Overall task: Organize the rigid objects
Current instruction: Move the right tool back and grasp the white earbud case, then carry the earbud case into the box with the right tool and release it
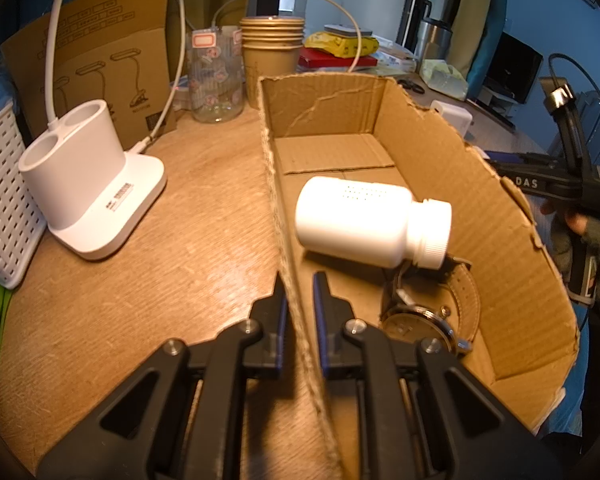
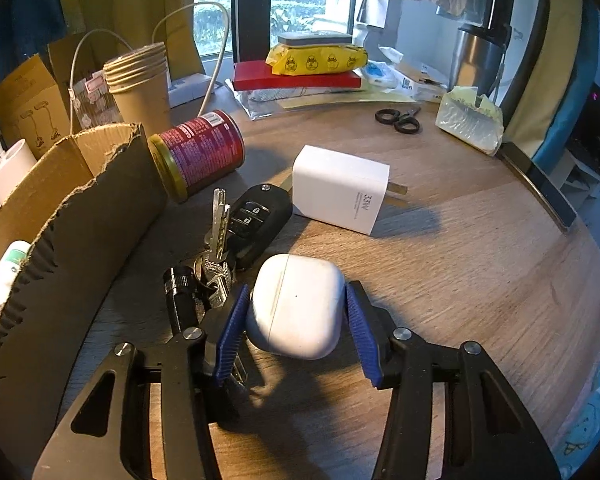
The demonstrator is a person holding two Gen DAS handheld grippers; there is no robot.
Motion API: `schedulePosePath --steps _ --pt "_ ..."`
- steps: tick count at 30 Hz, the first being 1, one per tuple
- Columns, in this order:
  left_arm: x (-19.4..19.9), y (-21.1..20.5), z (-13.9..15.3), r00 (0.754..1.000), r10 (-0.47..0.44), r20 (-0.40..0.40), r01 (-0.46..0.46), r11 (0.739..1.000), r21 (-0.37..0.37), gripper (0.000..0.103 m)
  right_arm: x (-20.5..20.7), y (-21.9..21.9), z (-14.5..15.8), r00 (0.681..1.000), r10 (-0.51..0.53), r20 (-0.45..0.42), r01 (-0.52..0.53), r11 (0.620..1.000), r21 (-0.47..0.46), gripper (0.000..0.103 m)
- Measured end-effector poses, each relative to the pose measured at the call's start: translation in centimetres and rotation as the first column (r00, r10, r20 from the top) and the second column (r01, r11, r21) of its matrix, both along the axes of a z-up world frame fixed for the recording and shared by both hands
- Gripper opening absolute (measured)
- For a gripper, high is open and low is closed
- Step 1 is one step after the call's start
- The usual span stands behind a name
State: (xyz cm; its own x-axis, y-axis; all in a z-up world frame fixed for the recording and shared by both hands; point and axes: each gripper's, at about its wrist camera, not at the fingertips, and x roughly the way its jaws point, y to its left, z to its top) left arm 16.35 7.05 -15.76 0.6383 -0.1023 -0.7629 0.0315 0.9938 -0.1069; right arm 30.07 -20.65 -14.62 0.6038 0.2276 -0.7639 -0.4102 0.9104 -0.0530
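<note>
A cardboard box (image 1: 512, 216) lies on the wooden table; it holds a white pill bottle (image 1: 364, 220) on its side and a brown-strapped watch (image 1: 428, 320). My left gripper (image 1: 299, 280) straddles the box's left wall, its jaws nearly closed on the wall. In the right wrist view, my right gripper (image 2: 296, 300) is open around a white earbud case (image 2: 300, 308) on the table, pads beside it with a small gap on the right. Keys with a car fob (image 2: 256, 220), a small black flashlight (image 2: 180, 296), a white charger (image 2: 340, 188) and a red can (image 2: 200, 152) lie near the box's outer wall (image 2: 80, 248).
A white lamp base (image 1: 96, 196), a white basket (image 1: 0, 200), a glass jar (image 1: 216, 76) and stacked paper cups (image 1: 272, 52) stand left of and behind the box. Scissors (image 2: 400, 118), a tissue pack (image 2: 468, 120), a red book with a yellow packet (image 2: 316, 60) lie at the back.
</note>
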Motion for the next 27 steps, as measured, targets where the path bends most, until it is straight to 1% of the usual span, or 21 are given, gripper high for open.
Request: schedulePosePath --steps 12,27 --pt "0.0 0.0 0.0 1.000 0.000 0.000 0.000 1.000 0.000 0.013 -1.6 0.1 2.7 0.998 0.014 0.055 -0.015 1.000 0.018 0.052" --pt "0.1 0.1 0.0 1.000 -0.001 0.000 0.001 1.000 0.000 0.013 -4.4 2.6 6.7 0.988 0.090 0.126 -0.095 0.995 0.039 0.052"
